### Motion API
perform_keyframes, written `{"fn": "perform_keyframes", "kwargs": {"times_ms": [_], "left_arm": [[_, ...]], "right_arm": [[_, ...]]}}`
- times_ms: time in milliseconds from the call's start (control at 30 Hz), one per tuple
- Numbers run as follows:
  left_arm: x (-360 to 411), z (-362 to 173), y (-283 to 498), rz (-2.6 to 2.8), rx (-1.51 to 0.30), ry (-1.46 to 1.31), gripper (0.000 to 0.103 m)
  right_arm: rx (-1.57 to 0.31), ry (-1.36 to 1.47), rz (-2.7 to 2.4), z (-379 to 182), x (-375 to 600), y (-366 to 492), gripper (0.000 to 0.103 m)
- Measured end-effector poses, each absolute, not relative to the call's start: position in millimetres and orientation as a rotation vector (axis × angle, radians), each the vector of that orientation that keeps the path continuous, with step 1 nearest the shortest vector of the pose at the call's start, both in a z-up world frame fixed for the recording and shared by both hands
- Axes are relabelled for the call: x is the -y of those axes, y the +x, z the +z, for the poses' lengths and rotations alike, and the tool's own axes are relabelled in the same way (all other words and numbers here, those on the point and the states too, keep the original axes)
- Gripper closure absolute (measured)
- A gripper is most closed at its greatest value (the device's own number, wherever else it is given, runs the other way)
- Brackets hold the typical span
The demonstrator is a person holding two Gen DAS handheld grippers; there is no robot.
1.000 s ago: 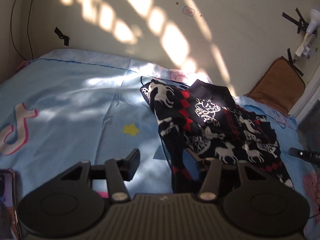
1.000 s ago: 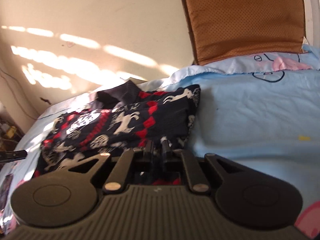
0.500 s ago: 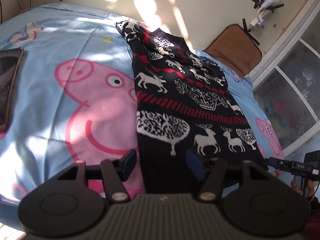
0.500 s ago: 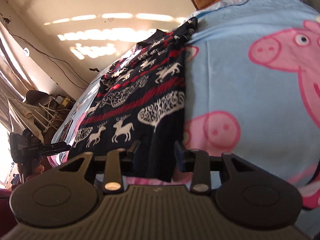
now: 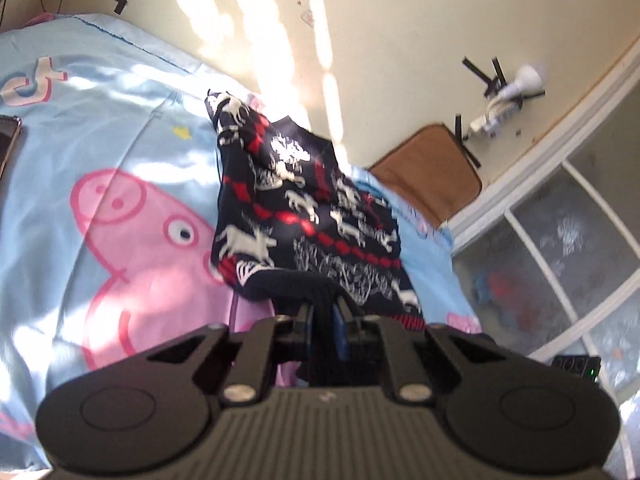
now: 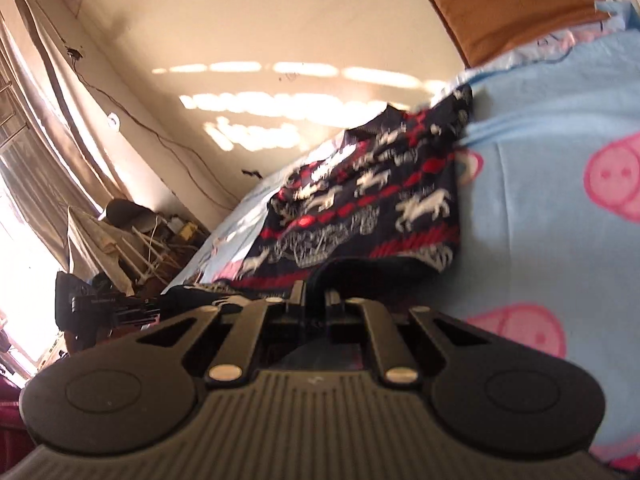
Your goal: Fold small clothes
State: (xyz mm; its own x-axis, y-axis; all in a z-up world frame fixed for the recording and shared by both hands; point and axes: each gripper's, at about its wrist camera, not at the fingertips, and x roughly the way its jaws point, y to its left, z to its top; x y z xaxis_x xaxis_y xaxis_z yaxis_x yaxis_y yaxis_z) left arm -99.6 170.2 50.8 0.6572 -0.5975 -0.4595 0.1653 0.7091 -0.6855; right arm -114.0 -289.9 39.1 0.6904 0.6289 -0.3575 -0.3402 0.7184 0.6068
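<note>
A dark navy sweater (image 5: 304, 216) with white reindeer and red bands lies on the blue cartoon-pig bedsheet (image 5: 80, 128), bunched and partly raised at its near end. My left gripper (image 5: 324, 304) is shut on the near dark hem, with fabric pinched between its pads. In the right wrist view the same sweater (image 6: 380, 208) stretches away toward the wall. The jaws of my right gripper (image 6: 316, 292) are closing, and a fold of the dark hem sits between them, pressed by the pads. The hem arches up between the two grips.
A brown cushion (image 5: 428, 176) leans on the wall at the bed's far corner. A phone (image 5: 8, 140) lies at the sheet's left edge. A taped lamp (image 5: 516, 84) hangs on the wall, with frosted glass panels (image 5: 560, 260) to the right. Clutter (image 6: 140, 240) stands beside the bed.
Both grippers stood open astride the near hem half a second ago; now both are closed on it. The flat sweater has bunched up, with its near end lifted.
</note>
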Motion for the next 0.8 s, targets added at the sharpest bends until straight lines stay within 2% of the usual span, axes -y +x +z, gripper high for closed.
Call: {"fn": "perform_keyframes", "kwargs": {"times_ms": [200, 267, 300, 333, 367, 400, 467, 567, 700, 800], "left_arm": [[-179, 46, -9, -0.364, -0.764, -0.794, 0.092], [-177, 42, 22, -0.313, -0.793, -0.787, 0.087], [-175, 39, 38, -0.263, -0.803, -0.774, 0.071], [-176, 36, 49, -0.209, -0.802, -0.762, 0.060], [-180, 31, 56, -0.143, -0.794, -0.763, 0.049], [-185, 27, 58, -0.122, -0.789, -0.782, 0.049], [-195, 21, 52, -0.175, -0.768, -0.817, 0.047], [-200, 22, 34, -0.184, -0.739, -0.722, 0.038], [-186, 25, 33, -0.241, -0.758, -0.601, 0.032], [-165, 31, 47, -0.239, -0.767, -0.506, 0.031]], "right_arm": [[-0.551, 0.557, 0.417, 52, 298, -29, 0.092], [-0.565, 0.562, 0.375, 48, 296, 6, 0.091], [-0.563, 0.546, 0.356, 44, 292, 23, 0.087], [-0.556, 0.513, 0.315, 40, 290, 36, 0.084], [-0.552, 0.464, 0.249, 34, 291, 48, 0.067], [-0.550, 0.445, 0.201, 31, 291, 54, 0.052], [-0.541, 0.508, 0.203, 20, 303, 56, 0.051], [-0.546, 0.556, 0.279, 10, 313, 40, 0.051], [-0.591, 0.463, 0.323, 8, 296, 31, 0.051], [-0.657, 0.335, 0.276, 7, 269, 47, 0.052]]}}
